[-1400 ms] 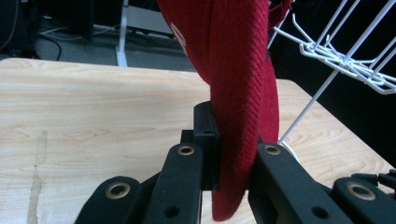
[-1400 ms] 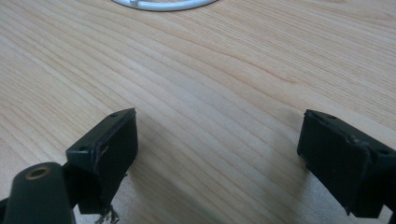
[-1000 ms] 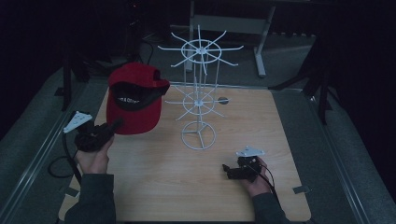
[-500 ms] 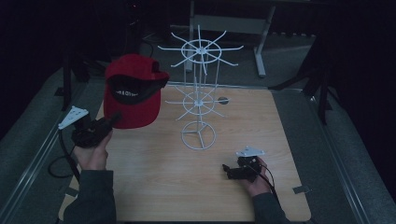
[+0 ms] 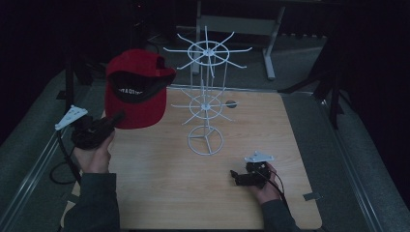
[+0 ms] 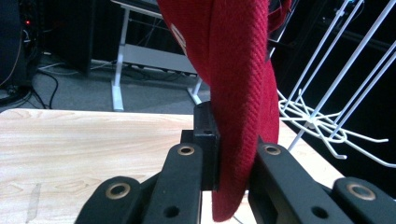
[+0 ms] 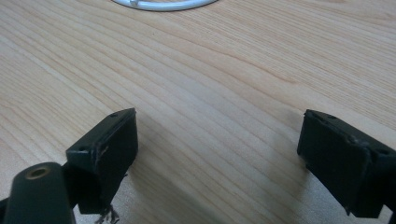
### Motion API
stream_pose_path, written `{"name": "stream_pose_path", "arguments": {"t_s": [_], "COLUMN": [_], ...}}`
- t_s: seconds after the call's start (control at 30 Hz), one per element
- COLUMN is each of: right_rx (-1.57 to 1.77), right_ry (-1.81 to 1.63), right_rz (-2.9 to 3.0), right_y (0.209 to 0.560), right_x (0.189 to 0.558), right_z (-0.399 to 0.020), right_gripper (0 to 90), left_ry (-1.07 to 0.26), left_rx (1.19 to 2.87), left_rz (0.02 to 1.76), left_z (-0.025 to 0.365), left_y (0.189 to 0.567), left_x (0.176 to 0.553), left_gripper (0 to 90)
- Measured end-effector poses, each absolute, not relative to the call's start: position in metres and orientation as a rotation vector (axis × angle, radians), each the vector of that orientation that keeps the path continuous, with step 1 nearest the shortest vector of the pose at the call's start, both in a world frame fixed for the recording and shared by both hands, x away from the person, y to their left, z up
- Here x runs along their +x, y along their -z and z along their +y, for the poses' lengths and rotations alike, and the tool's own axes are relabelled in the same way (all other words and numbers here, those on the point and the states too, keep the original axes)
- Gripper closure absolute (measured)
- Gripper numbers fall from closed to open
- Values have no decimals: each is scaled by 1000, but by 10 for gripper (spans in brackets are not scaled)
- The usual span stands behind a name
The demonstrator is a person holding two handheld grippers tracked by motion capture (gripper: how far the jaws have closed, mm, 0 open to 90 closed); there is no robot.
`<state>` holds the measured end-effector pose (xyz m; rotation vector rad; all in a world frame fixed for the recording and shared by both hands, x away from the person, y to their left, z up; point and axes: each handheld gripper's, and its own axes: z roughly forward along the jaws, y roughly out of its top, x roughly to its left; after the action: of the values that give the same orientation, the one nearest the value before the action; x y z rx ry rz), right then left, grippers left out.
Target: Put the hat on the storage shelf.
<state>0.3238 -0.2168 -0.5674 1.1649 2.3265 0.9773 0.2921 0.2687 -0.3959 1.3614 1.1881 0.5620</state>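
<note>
A red cap point(image 5: 138, 89) with a black underside hangs in the air left of the white wire rack point(image 5: 207, 96). My left gripper point(image 5: 116, 118) is shut on the cap's brim, and the red cloth point(image 6: 238, 107) is pinched between its black jaws. The cap sits about level with the rack's upper ring of hooks and is apart from it. At the front right of the table, my right gripper point(image 5: 235, 177) rests low, held in a hand. Its fingertips point(image 7: 109, 140) stand wide apart over bare wood, so it is open with nothing between them.
The rack's round base point(image 5: 206, 140) stands mid-table; its edge point(image 7: 163, 4) lies just ahead of the right gripper. The wooden table point(image 5: 270, 140) has a dark hole point(image 5: 231, 103) behind the rack. Desk legs point(image 6: 119, 60) and dark floor lie beyond.
The left hand has lifted the cap a little higher and tilted it, with the gripper drifting slightly left. The right gripper has stayed in place.
</note>
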Motion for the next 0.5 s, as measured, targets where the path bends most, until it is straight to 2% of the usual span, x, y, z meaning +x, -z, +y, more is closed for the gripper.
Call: {"name": "stream_pose_path", "arguments": {"t_s": [0.5], "right_rx": [1165], "right_ry": [-977], "right_rz": [2327], "right_y": [567], "right_x": [324], "right_z": [-217], "right_gripper": [121], "left_ry": [-566], "left_rx": [1354], "left_rz": [1167], "left_z": [270], "left_y": [385], "left_x": [291], "left_gripper": [857]}}
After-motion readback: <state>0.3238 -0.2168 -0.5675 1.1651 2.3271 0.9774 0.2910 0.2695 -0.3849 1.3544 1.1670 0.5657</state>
